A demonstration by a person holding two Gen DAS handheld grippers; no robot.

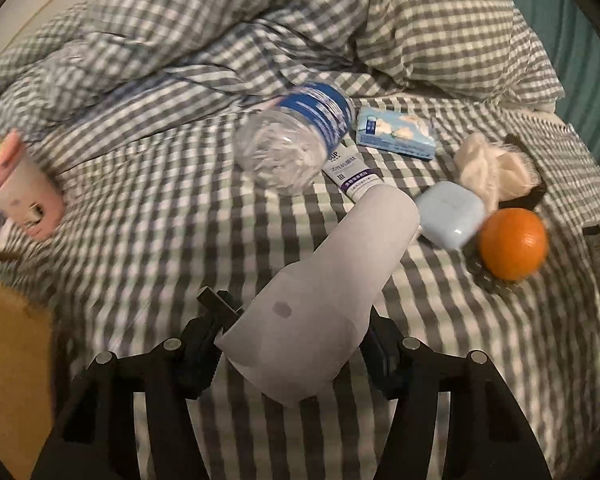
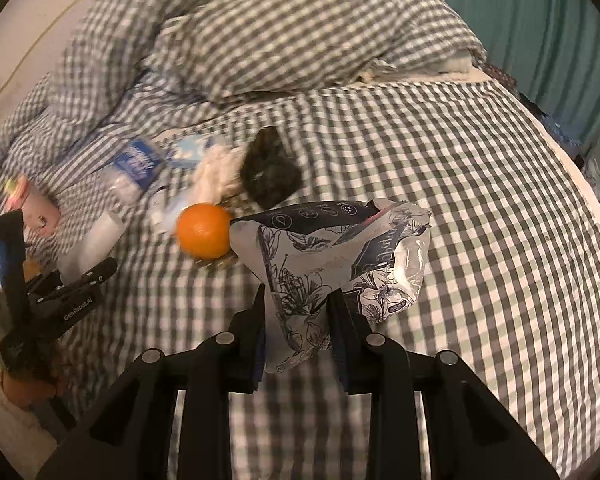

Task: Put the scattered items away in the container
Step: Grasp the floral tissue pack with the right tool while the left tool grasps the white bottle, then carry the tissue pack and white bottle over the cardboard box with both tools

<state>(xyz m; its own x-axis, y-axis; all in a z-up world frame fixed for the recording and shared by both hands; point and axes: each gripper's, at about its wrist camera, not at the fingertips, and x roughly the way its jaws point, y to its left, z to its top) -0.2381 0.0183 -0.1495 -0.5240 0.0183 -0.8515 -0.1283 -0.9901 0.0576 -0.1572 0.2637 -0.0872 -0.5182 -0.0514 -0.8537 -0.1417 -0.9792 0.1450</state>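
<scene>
My left gripper (image 1: 296, 312) is shut on a white bottle (image 1: 324, 276) and holds it above the checked bed. My right gripper (image 2: 298, 300) is shut on a crumpled floral foil bag (image 2: 332, 256), lifted over the sheet. On the bed lie an orange (image 1: 514, 243), a light blue case (image 1: 450, 214), a clear water bottle with a blue label (image 1: 296, 136), a white tube (image 1: 350, 174), a tissue pack (image 1: 396, 132), a white cloth (image 1: 488, 168) on a black item, and a pink cup (image 1: 24, 196). The orange (image 2: 204, 231) and the black item (image 2: 270, 172) also show in the right wrist view.
A rumpled checked duvet (image 1: 180, 52) and a pillow (image 2: 300, 28) fill the back of the bed. A brown cardboard surface (image 1: 8, 368) sits at the lower left. The left gripper's body (image 2: 40, 292) shows at the left of the right wrist view. A teal wall (image 2: 540, 20) lies beyond the bed.
</scene>
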